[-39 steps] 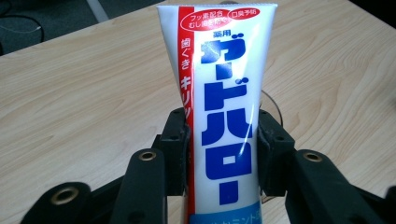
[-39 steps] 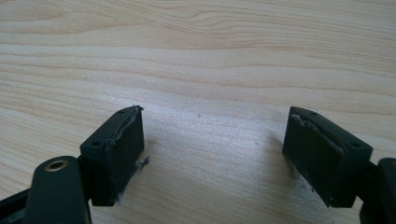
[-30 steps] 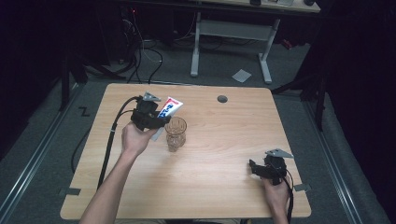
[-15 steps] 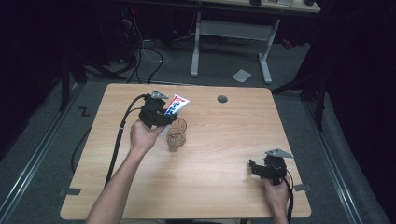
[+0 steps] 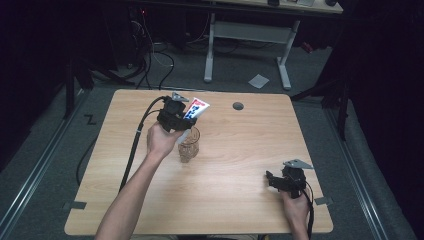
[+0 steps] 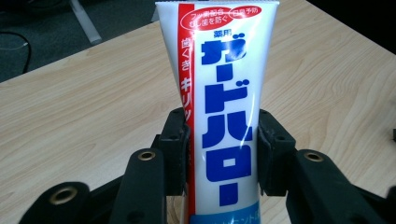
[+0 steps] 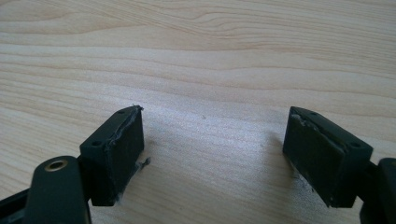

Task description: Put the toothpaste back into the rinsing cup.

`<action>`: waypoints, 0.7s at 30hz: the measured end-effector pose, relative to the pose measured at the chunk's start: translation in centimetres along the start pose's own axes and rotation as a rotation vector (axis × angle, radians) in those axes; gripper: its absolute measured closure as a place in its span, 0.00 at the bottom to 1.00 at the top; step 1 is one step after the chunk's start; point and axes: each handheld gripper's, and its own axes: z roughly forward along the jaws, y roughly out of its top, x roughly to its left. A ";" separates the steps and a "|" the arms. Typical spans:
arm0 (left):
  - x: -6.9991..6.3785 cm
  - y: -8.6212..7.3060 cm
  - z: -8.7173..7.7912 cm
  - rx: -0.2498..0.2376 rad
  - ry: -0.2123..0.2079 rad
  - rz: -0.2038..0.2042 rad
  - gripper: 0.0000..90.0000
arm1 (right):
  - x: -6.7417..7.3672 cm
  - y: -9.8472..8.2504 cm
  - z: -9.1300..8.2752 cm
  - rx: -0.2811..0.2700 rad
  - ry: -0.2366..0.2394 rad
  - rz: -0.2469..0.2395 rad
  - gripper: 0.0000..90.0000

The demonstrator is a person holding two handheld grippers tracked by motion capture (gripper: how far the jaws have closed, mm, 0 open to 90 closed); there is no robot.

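At centre-left of the high view, the left gripper (image 5: 181, 121) holds a white toothpaste tube (image 5: 195, 111) tilted over the mouth of a clear glass tumbler (image 5: 188, 146), the tube's flat crimped end pointing to the upper right and its lower end just at the glass's rim; whether it has entered the glass cannot be told from here; the right gripper (image 5: 280, 181) rests low on the wooden table (image 5: 240, 150) at lower right, well apart from the glass, with nothing near it.

Along the left gripper view, the toothpaste tube (image 6: 219, 107) stands upright through the middle of the frame, red stripe down one edge and blue lettering on its face; the two black pads (image 6: 177, 149) press on its sides, so the gripper (image 6: 220, 154) is clamped on the tube with the jaws closed as far as its width allows.

Across the right gripper view, the jaws of the right gripper (image 7: 215, 149) stand wide apart over bare wood grain, gripping nothing.

By the look of it, the step in hand is standing the tube in the glass; the next move calls for centring the lower end over the mouth, lowering it inside, then easing the jaws apart without tipping the glass.
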 end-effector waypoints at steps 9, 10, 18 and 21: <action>-0.8 0.4 1.6 -0.007 -0.003 -0.003 0.68 | 0.0 0.0 0.0 0.000 0.000 -0.003 0.22; -0.9 0.5 1.6 -0.011 -0.001 0.002 0.68 | 0.0 0.0 0.0 0.001 -0.001 0.000 0.22; -0.9 0.8 2.5 -0.033 0.004 -0.004 0.68 | 0.1 0.0 0.0 0.002 0.002 0.000 0.22; -0.8 0.7 2.7 -0.024 0.006 -0.002 0.68 | 0.1 0.0 0.0 0.002 0.002 0.000 0.22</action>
